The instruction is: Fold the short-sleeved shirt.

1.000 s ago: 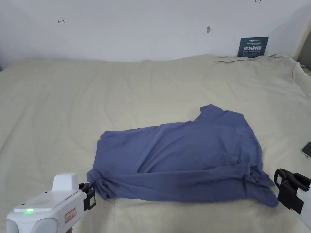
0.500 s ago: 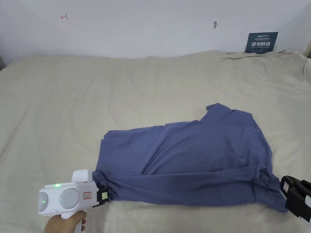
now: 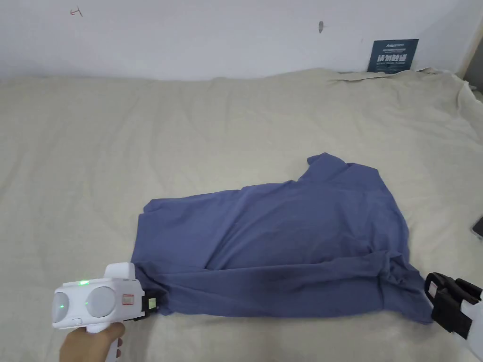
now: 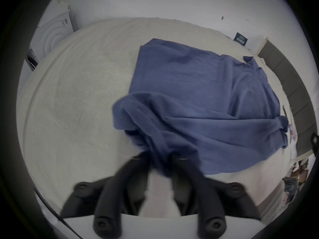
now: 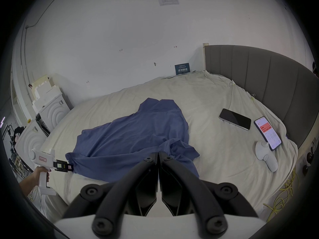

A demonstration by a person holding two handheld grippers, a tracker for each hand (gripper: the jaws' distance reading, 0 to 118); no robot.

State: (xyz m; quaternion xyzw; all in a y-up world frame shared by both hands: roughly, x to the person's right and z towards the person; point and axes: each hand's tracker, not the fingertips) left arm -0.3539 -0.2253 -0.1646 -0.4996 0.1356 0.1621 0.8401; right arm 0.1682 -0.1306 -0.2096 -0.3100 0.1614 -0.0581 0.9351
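Nearest, at the bed's front edge, the left gripper [image 3: 152,304] has its jaws pinched together on a bunched corner of the blue short-sleeved shirt [image 3: 278,245]; its own view shows the cloth gathered between both jaws (blurred, but clearly clamped). A hand [image 3: 92,341] grips its white handle from below. At the lower right, the right gripper [image 5: 158,154] has its jaws pressed flat against each other with no cloth between them, its tips just beside the shirt's near right corner, where the fabric is crumpled. The shirt lies spread across the beige bedsheet [image 3: 141,141], rumpled along its near edge and smoother farther back. Off to the right, two phones [image 5: 235,121] and a white controller [image 5: 266,156] rest on the sheet near the grey headboard [image 5: 269,80]. A dark sign [image 3: 392,55] leans against the white wall [image 3: 212,37].
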